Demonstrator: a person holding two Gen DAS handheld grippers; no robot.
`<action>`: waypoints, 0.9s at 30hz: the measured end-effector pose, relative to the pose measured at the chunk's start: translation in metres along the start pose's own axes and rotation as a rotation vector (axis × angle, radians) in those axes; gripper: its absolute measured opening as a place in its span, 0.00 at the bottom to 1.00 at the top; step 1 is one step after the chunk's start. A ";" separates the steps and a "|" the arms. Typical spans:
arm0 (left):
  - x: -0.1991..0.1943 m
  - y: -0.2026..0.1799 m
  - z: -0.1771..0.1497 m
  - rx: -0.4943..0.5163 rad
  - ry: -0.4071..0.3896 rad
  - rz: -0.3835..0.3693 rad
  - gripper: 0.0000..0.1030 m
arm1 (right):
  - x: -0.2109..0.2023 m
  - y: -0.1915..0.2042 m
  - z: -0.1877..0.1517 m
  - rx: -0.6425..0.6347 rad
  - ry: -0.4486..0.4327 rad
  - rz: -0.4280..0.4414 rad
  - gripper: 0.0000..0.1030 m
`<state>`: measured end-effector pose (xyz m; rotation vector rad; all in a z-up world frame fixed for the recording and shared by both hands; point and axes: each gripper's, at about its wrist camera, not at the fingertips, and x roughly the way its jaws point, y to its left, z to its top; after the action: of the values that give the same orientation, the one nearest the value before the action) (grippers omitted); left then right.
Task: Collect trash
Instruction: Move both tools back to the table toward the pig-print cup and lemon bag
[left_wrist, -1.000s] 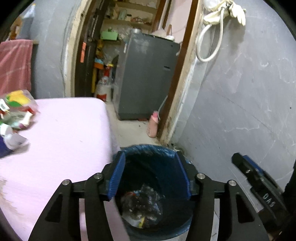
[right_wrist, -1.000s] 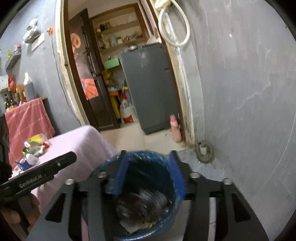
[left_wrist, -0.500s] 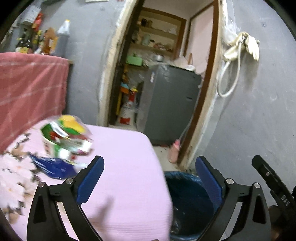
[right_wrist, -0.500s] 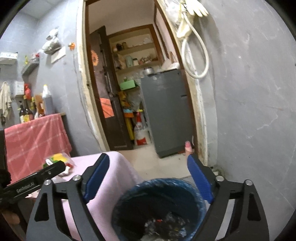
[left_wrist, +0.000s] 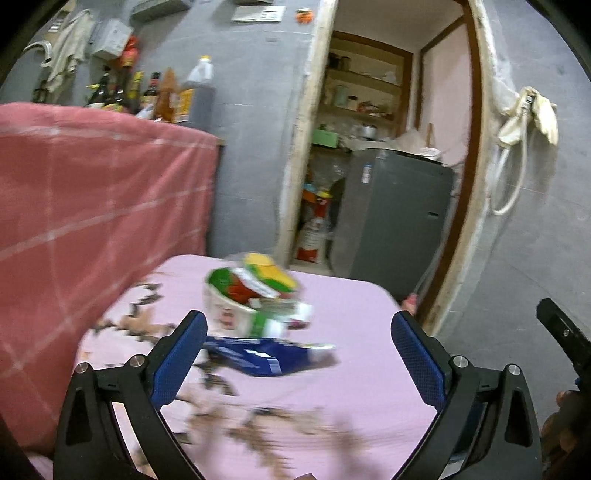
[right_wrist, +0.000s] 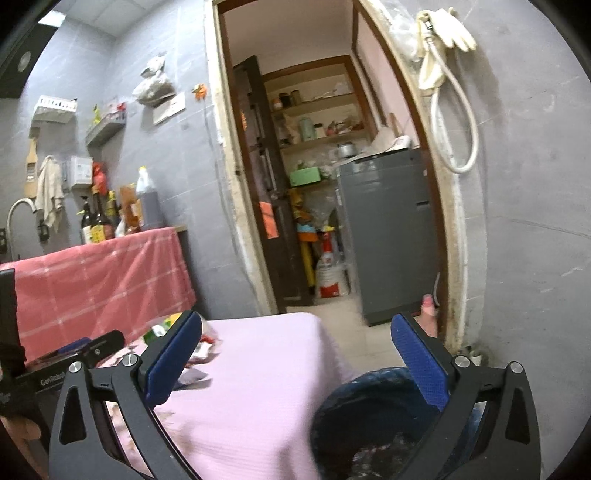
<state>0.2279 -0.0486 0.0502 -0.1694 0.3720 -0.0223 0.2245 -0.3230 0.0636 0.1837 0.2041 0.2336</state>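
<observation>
A pile of trash lies on the pink table (left_wrist: 354, 387): a white paper cup with crumpled green, red and yellow wrappers (left_wrist: 255, 291) and a flat blue packet (left_wrist: 258, 356) in front of it. My left gripper (left_wrist: 298, 362) is open and empty, just above the table, with the pile between and beyond its blue pads. My right gripper (right_wrist: 295, 360) is open and empty, above the table's right edge and the blue-lined bin (right_wrist: 373, 410), which holds dark trash. The wrappers (right_wrist: 162, 326) show partly behind its left finger.
A red checked cloth (left_wrist: 92, 229) hangs over a counter with bottles at the left. A doorway (right_wrist: 332, 184) with a grey appliance (right_wrist: 388, 240) lies ahead. A grey wall with a hanging hose (right_wrist: 454, 122) is at the right. The left gripper's body (right_wrist: 55, 369) sits low at the left.
Both grippers have opened wide and lifted away from the bin. The left one has swung left over the table towards the trash pile. The right one has risen and turned slightly left.
</observation>
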 end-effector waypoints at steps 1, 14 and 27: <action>0.001 0.011 0.001 -0.009 0.004 0.013 0.95 | 0.004 0.005 -0.001 -0.003 0.007 0.006 1.00; 0.023 0.087 -0.004 -0.066 0.108 0.108 0.95 | 0.058 0.049 -0.019 -0.007 0.123 0.084 1.00; 0.063 0.115 0.003 -0.090 0.216 0.089 0.95 | 0.119 0.086 -0.036 -0.091 0.268 0.136 1.00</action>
<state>0.2866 0.0620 0.0105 -0.2403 0.5966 0.0641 0.3117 -0.2061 0.0249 0.0752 0.4467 0.4024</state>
